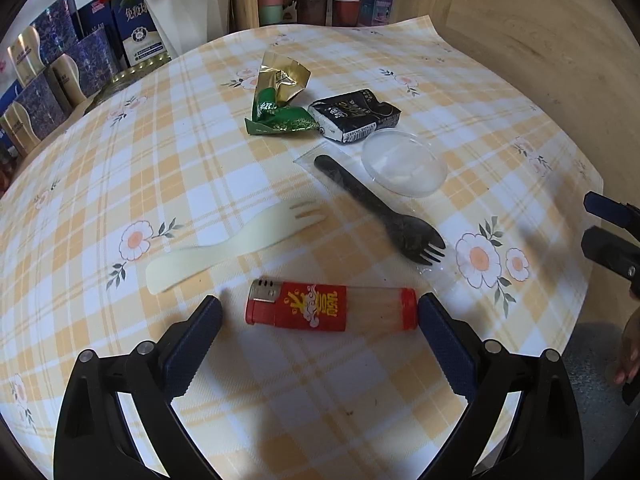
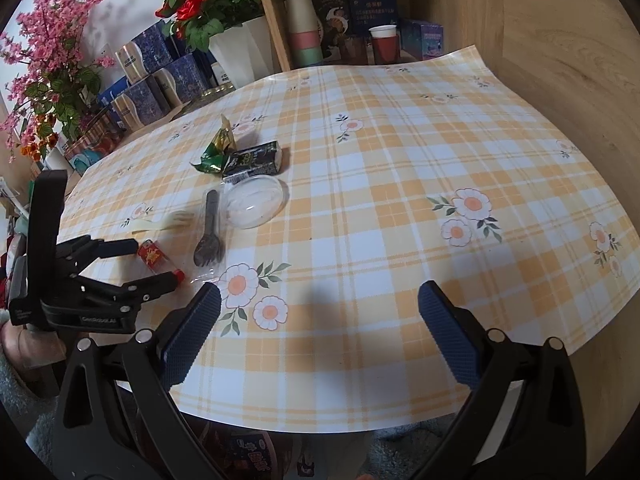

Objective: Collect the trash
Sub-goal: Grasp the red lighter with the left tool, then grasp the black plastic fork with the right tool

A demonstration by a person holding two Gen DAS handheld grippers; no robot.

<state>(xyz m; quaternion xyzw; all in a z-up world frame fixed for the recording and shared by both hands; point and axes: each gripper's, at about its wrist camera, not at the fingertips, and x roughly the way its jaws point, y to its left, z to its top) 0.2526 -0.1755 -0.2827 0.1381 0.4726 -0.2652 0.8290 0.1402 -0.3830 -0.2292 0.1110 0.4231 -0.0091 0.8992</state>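
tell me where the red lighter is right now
In the left wrist view the red lighter lies flat on the checked tablecloth, between the open left gripper fingers, just below the cream fork and black fork.

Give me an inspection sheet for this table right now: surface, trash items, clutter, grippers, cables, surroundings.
Surface: plaid floral tablecloth, flat, on a wooden table.
Job's things: red lighter, cream fork, black fork in a clear wrapper, clear lid, black carton crushed, green-gold wrapper crumpled; all lie on the cloth.
Clutter: nothing seen beyond these.
Grippers: left gripper open, fingers either side of the lighter, one tip close to its red cap; right gripper open, empty, over bare cloth.
Cables: nothing seen.
Surroundings: white flower pot, blue boxes, stacked cups, red cup, pink blossoms.
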